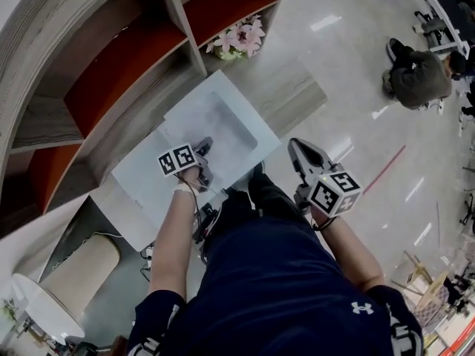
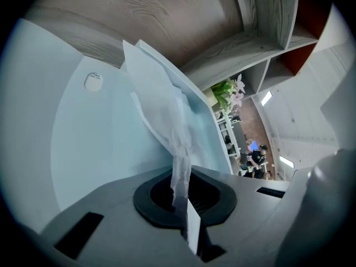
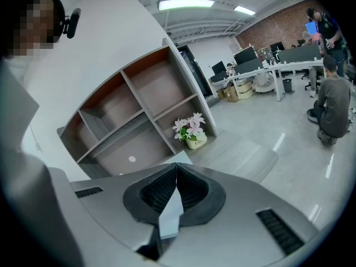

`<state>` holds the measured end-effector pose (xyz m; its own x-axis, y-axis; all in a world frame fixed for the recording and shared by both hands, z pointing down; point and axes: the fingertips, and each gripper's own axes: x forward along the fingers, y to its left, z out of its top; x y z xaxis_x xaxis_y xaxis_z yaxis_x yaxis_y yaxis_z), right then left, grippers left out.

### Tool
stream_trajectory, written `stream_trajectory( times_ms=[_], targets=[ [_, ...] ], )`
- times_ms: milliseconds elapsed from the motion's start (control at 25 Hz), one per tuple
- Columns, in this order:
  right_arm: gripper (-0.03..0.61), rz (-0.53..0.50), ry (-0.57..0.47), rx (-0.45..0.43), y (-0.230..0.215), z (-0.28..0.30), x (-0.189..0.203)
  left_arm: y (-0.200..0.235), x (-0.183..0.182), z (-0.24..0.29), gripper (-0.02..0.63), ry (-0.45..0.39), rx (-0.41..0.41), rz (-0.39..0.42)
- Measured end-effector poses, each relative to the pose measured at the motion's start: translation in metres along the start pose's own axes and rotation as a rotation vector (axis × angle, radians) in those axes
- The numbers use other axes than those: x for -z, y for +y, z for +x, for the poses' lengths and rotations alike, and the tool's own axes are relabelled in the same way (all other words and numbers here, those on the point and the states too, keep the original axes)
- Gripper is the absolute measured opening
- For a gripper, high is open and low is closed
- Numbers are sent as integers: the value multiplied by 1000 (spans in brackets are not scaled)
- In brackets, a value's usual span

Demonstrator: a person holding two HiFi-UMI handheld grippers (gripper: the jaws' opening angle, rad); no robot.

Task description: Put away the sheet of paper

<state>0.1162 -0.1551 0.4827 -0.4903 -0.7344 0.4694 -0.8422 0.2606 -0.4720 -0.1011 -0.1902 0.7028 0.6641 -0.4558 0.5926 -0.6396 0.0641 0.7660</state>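
Note:
A thin white sheet of paper (image 1: pixel 217 119) lies across the white table (image 1: pixel 141 180) in the head view. My left gripper (image 1: pixel 202 149) is at the sheet's near edge. In the left gripper view the paper (image 2: pixel 167 113) rises crumpled from the left gripper (image 2: pixel 181 188), whose jaws are shut on its edge. My right gripper (image 1: pixel 295 145) hangs in the air to the right of the table, off the paper. In the right gripper view, the right gripper (image 3: pixel 177 168) has its jaws together with nothing between them.
A curved wooden shelf unit (image 1: pixel 126 58) with orange-red back panels stands beyond the table. A pot of pink flowers (image 1: pixel 237 41) sits at its foot, next to a low wooden platform (image 1: pixel 293 87). A person (image 1: pixel 419 76) crouches on the glossy floor at the far right. A cream cylinder (image 1: pixel 78 269) lies at lower left.

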Motion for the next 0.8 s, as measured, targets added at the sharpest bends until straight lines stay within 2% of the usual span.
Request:
stream_trajectory(
  times_ms=[160,200,280,320,520,640,800],
  targets=[
    [14,11,-2,14,-5,-3,0,-11,-5,14,21,22,-15,72],
    [14,14,-3,16,-6,-3,0,-13,-6,18,47,35,-26,86],
    [14,20,-6,21,-8,-3,-1,-19,-7,24,162,67,-49,107],
    [14,22,-6,23,-8,-3,-1,-22,-7,27,188,82,-57,118],
    [14,44,-6,18,-9,-2,0,-34,-6,37,248,140,-86,162],
    [14,44,-8,12,-8,-2,-3,-32,-6,34,261,142,-99,147],
    [14,40,-10,6,-9,0,-6,-32,-7,15,304,81,-80,70]
  ],
)
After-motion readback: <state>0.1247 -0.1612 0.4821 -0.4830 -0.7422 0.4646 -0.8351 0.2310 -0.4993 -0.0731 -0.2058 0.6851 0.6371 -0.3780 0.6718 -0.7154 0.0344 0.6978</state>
